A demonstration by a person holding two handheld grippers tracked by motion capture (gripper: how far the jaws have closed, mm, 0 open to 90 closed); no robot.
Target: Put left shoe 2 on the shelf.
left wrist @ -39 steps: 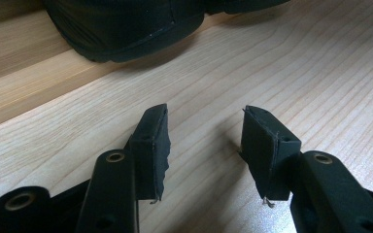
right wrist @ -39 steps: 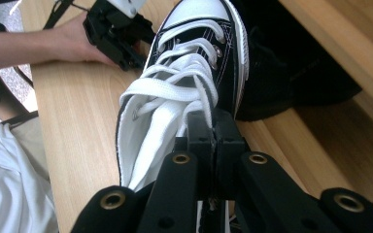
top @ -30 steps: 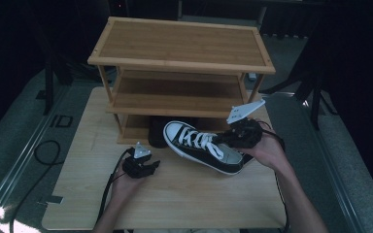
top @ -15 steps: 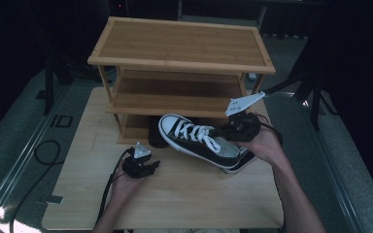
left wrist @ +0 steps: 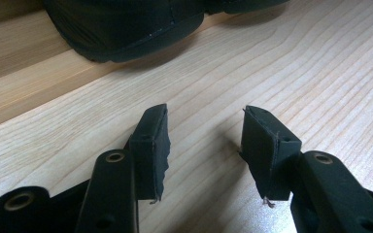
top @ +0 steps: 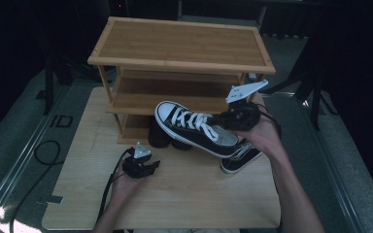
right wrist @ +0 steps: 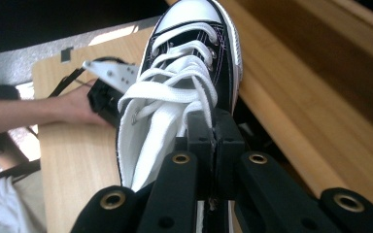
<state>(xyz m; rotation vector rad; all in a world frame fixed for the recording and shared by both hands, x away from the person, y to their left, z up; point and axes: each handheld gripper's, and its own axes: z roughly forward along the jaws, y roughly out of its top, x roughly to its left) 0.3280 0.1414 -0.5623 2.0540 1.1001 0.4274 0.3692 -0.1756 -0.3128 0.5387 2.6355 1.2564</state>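
Right gripper [top: 223, 119] clamping black canvas sneaker [top: 194, 127] at collar, carrying it above tabletop's far right, toe toward bamboo shoe rack [top: 182, 63]. You're keeping toe level, aiming at middle shelf [top: 141, 94]. Left gripper [top: 148, 167] resting open, near front-left edge.

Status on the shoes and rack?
Done: a dark pair sits at the rack's bottom shelf. In hand: right gripper clamps a black-and-white sneaker in the air, toe toward the middle shelf. Left: shelving it, then its mate on the table. Left gripper open, idle.
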